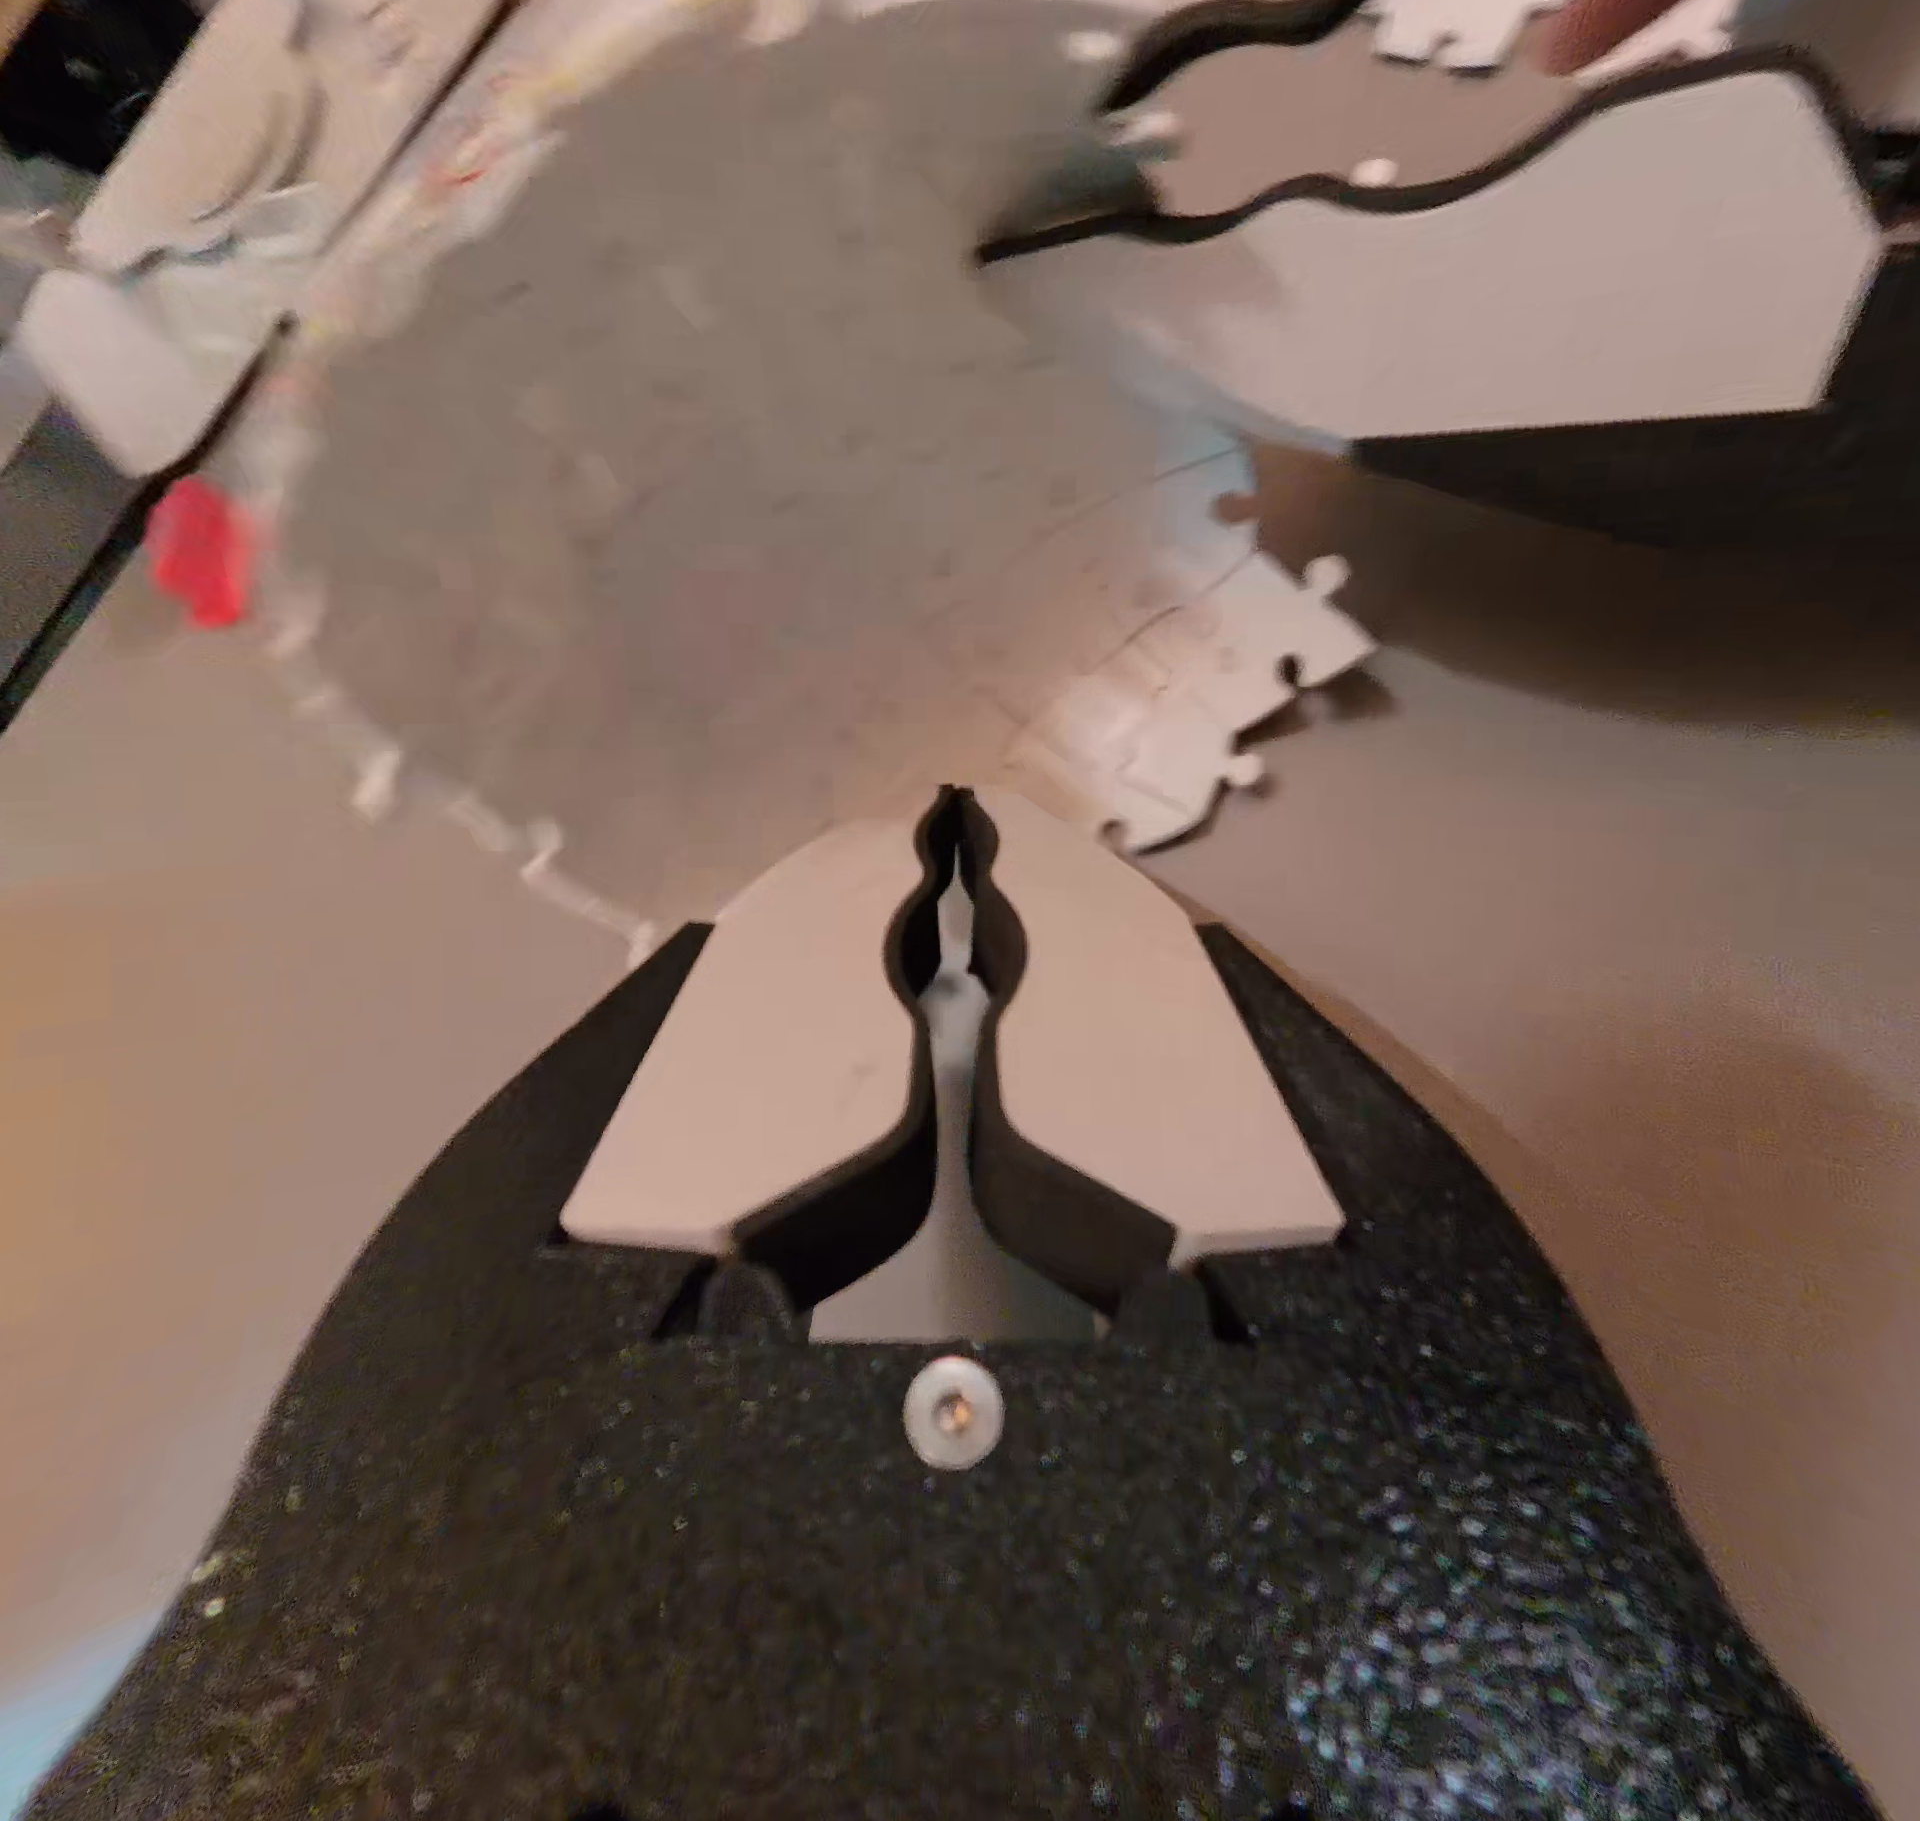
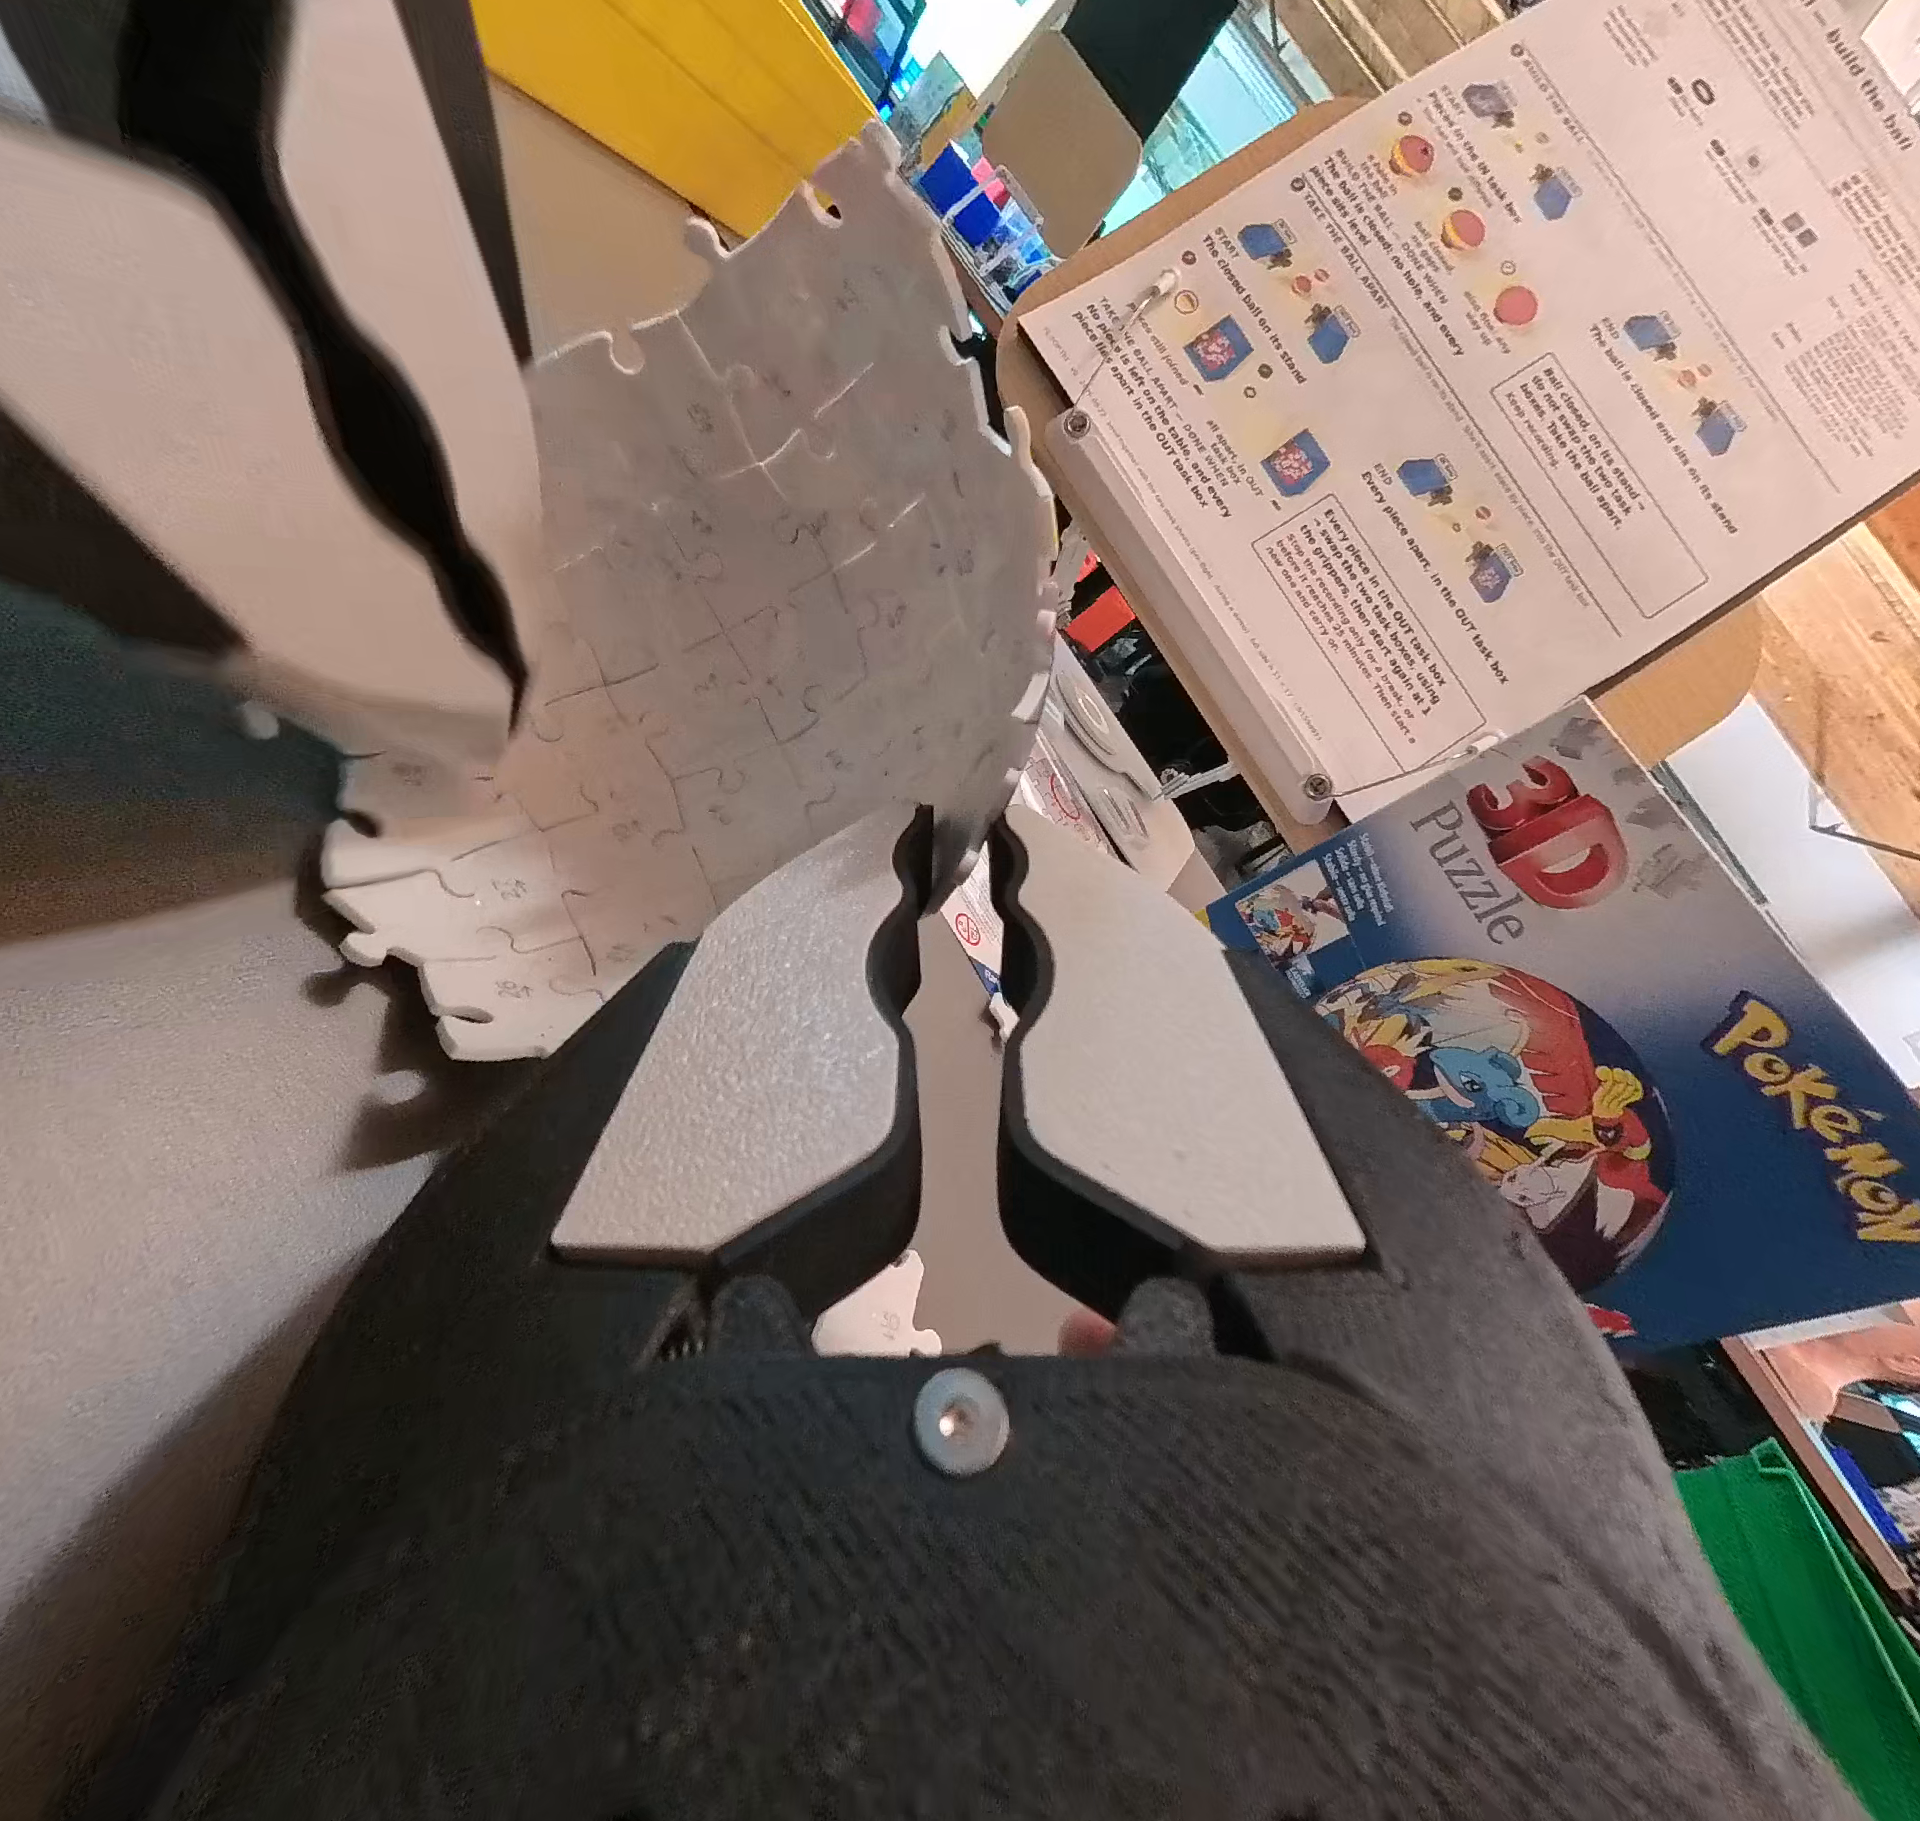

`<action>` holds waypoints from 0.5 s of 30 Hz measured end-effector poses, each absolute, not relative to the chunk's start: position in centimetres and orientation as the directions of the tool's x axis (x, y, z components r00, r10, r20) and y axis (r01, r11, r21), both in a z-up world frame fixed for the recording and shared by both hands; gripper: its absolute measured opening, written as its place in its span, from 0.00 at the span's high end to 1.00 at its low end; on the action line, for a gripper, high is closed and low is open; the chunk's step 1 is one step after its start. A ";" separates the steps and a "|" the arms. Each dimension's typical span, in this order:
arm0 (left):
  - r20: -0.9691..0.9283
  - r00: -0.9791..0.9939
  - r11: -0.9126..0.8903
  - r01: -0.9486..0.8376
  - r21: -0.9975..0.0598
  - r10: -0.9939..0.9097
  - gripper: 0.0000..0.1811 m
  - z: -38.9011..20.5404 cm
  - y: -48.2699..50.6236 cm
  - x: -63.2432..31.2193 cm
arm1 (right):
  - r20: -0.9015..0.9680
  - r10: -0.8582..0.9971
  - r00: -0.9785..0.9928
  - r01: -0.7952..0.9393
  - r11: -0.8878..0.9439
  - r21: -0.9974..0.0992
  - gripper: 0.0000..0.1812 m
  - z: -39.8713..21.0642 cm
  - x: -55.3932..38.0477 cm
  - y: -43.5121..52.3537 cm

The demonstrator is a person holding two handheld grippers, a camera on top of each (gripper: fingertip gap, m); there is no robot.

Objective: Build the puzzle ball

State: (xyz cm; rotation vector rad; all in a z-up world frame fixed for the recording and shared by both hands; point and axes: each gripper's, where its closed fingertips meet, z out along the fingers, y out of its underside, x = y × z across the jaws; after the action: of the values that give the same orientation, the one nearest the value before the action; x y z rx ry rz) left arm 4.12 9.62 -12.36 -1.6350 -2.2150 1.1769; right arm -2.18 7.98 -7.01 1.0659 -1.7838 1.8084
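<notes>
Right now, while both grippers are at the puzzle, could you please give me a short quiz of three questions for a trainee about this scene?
1. True or false: the left gripper is shut on the edge of the half-built puzzle shell.
2. The puzzle box in the right wrist view is mainly: A) blue, B) pink, C) white?
3. How many grippers hold the shell?
Key: 1 true; 2 A; 3 two, since the right gripper grips it too.

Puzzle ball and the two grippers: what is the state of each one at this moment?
puzzle ball, partly built: one curved section, its outer edge unfinished.
left gripper, jaws shut on the ball's edge.
right gripper, jaws shut on another part of that edge.
loose piece, not joined to the ball.
</notes>
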 end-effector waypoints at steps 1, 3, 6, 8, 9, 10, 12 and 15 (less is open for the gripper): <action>-0.323 -0.427 0.119 0.738 -0.664 0.844 1.00 -11.9 9.2 5.0 | 0.735 -0.234 -0.636 -0.732 -0.117 -0.671 0.94 -7.0 -2.2 8.0; -0.333 -0.454 0.148 0.746 -0.649 0.826 1.00 -11.6 8.7 6.6 | 0.735 -0.233 -0.636 -0.732 -0.118 -0.671 0.94 -7.0 -2.2 8.0; -0.327 -0.433 0.139 0.755 -0.641 0.840 1.00 -11.8 9.2 6.9 | 0.733 -0.234 -0.639 -0.729 -0.120 -0.674 0.94 -7.0 -2.1 8.0; -0.321 -0.402 0.116 0.759 -0.640 0.857 1.00 -12.2 9.8 6.2 | 0.735 -0.233 -0.637 -0.730 -0.122 -0.672 0.94 -6.9 -2.1 8.0; -0.327 -0.390 0.106 0.767 -0.633 0.861 1.00 -12.4 9.9 6.0 | 0.737 -0.232 -0.635 -0.732 -0.124 -0.670 0.94 -6.9 -2.0 8.0; -0.336 -0.382 0.100 0.774 -0.625 0.861 1.00 -12.7 9.8 5.8 | 0.741 -0.230 -0.631 -0.735 -0.129 -0.666 0.94 -6.9 -2.0 8.0; -0.337 -0.370 0.097 0.784 -0.613 0.865 1.00 -13.3 9.6 5.5 | 0.749 -0.226 -0.623 -0.740 -0.140 -0.658 0.95 -6.7 -1.8 8.1; -0.337 -0.365 0.096 0.789 -0.607 0.868 1.00 -13.6 9.5 5.3 | 0.764 -0.216 -0.608 -0.752 -0.154 -0.641 0.95 -6.5 -1.6 8.2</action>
State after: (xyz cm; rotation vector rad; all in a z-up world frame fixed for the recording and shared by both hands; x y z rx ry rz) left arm 5.30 9.50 -13.60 -1.7050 -2.2442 1.1259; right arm -1.61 8.21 -6.50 1.0925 -1.7185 1.8130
